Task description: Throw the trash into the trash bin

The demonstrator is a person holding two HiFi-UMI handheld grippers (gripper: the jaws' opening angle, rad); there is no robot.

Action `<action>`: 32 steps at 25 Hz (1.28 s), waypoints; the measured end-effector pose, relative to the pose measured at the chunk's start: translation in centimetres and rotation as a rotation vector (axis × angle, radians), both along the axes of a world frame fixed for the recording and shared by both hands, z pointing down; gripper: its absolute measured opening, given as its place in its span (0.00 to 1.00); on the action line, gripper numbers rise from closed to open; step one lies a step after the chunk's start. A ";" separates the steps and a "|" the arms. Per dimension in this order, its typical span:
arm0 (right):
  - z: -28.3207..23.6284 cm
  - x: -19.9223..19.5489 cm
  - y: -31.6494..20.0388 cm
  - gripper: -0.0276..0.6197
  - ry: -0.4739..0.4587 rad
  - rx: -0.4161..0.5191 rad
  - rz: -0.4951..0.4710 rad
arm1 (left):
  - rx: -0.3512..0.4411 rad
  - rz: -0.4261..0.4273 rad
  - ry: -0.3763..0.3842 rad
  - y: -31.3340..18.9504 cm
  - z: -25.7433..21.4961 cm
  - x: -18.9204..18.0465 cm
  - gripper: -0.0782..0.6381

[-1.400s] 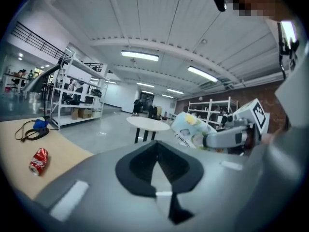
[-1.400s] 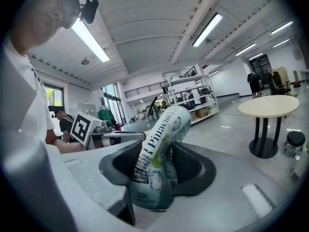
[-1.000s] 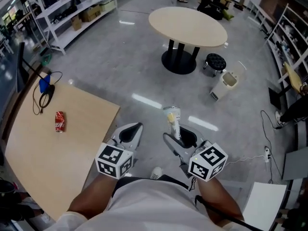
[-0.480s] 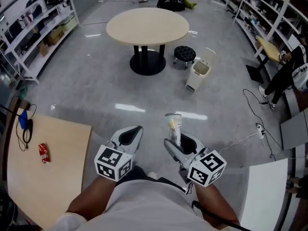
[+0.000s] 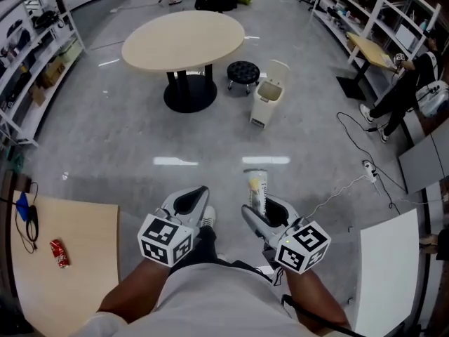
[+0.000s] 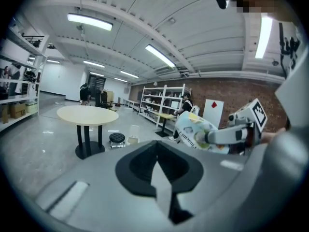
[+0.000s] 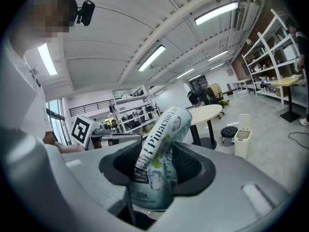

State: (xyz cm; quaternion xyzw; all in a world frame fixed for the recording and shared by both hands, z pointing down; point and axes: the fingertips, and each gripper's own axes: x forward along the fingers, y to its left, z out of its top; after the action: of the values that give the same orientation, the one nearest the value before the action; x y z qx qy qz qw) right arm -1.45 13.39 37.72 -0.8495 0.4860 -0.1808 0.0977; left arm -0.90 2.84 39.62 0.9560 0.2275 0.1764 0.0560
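Can (image 5: 255, 184), dented, sticking up out of right gripper (image 5: 261, 203), jaws clamped on lower half. Guessing empty, so light; thin slick metal, crumples easy, so squeeze body gently. Left gripper (image 5: 196, 192) pinched together, nothing in it. Trash bin (image 5: 269, 100) well ahead, beside round table (image 5: 184, 39).

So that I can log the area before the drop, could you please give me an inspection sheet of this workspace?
Surface: glossy grey floor; wooden table at the left.
Job's things: crushed can upright in the right gripper; trash bin, lid up, beside the round table.
Clutter: red can on the wooden table.
Grippers: right gripper shut on the crushed can; left gripper shut, nothing in it.
Cables: black cable on the wooden table; white cord with a power strip on the floor.
Surroundings: black stool, shelves, a person at the right.
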 end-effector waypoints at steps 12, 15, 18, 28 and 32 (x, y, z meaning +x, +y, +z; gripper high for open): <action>0.1 7.1 -1.7 0.34 -0.024 -0.054 0.102 | -0.027 0.110 -0.026 -1.6 0.2 8.6 0.12; -0.6 9.7 -2.4 0.34 -0.021 -0.060 0.130 | -0.038 0.134 -0.023 -2.2 -0.5 11.6 0.12; -1.0 11.9 -2.9 0.34 -0.017 -0.069 0.160 | -0.046 0.165 -0.016 -2.5 -1.0 14.1 0.12; -0.7 18.2 -5.0 0.34 -0.002 -0.097 0.231 | -0.058 0.244 0.014 -4.1 -1.1 21.1 0.12; -1.2 20.4 -5.3 0.34 0.002 -0.095 0.268 | -0.067 0.264 0.016 -4.6 -1.3 23.0 0.12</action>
State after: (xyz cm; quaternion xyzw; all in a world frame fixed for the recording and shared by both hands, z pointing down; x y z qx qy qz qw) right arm 18.92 8.10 36.50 -0.9106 0.3593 -0.1881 0.0799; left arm 22.08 -1.77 38.31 0.9167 0.3577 0.1668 0.0624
